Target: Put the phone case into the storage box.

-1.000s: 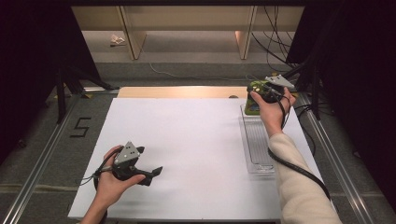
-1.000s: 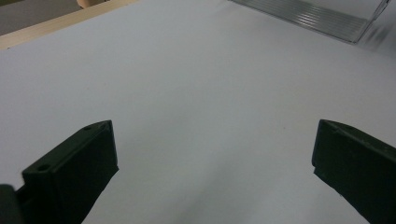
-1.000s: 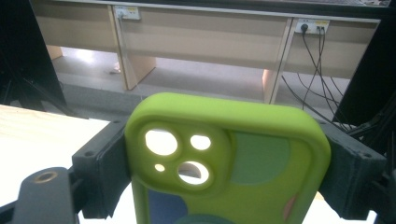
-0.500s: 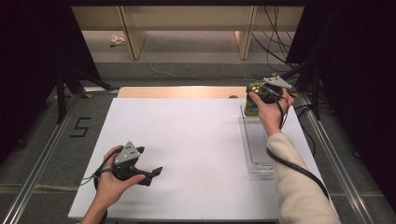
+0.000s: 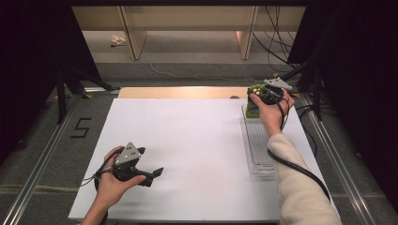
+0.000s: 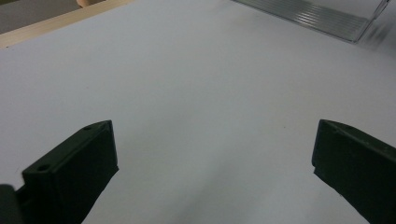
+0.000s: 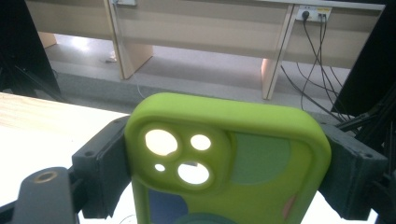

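High view, from the left: the left gripper (image 5: 155, 174) rests on the white table (image 5: 187, 140), jaws wide apart and empty. At far right, the right gripper (image 5: 256, 96) clamps a green phone case (image 7: 229, 158) by its sides above the clear tray (image 5: 258, 140). The soft case may bend and slip out.
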Demonstrator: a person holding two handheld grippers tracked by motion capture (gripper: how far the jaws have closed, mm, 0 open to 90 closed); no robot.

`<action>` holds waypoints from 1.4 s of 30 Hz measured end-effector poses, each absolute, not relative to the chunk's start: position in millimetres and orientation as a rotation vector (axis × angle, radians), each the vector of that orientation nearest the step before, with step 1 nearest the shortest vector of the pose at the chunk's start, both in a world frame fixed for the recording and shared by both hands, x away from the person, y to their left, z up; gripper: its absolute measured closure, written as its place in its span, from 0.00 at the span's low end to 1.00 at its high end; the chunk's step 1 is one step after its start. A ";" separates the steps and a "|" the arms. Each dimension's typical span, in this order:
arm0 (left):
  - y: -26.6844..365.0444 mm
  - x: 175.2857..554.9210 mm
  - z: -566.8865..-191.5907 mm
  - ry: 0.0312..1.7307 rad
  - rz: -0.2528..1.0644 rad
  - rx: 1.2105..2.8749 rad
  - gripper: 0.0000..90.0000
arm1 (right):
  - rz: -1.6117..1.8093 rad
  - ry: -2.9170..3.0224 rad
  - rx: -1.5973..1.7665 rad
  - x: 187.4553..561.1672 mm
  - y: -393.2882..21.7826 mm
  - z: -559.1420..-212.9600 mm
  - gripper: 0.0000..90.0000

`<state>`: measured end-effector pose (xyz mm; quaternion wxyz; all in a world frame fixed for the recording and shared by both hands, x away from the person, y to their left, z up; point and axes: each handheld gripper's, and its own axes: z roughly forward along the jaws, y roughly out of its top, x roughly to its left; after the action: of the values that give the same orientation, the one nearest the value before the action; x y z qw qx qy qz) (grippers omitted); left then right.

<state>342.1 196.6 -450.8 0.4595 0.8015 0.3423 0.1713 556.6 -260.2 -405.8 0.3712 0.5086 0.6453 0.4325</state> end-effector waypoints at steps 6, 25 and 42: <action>196.5 342.2 -450.9 0.842 0.423 1.974 0.00 | 1.109 1.658 1.306 557.2 -260.2 -407.1 0.18; 196.4 342.3 -451.1 0.842 0.421 1.974 0.00 | 1.102 1.672 1.304 558.1 -258.5 -408.2 0.18; 196.8 342.4 -451.0 0.842 0.420 1.973 0.00 | 1.092 1.681 1.312 559.0 -258.6 -411.7 0.18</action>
<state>342.4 196.8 -451.0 0.4598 0.8016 0.3419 0.1706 559.0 -258.6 -411.7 0.3644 0.5100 0.6535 0.4243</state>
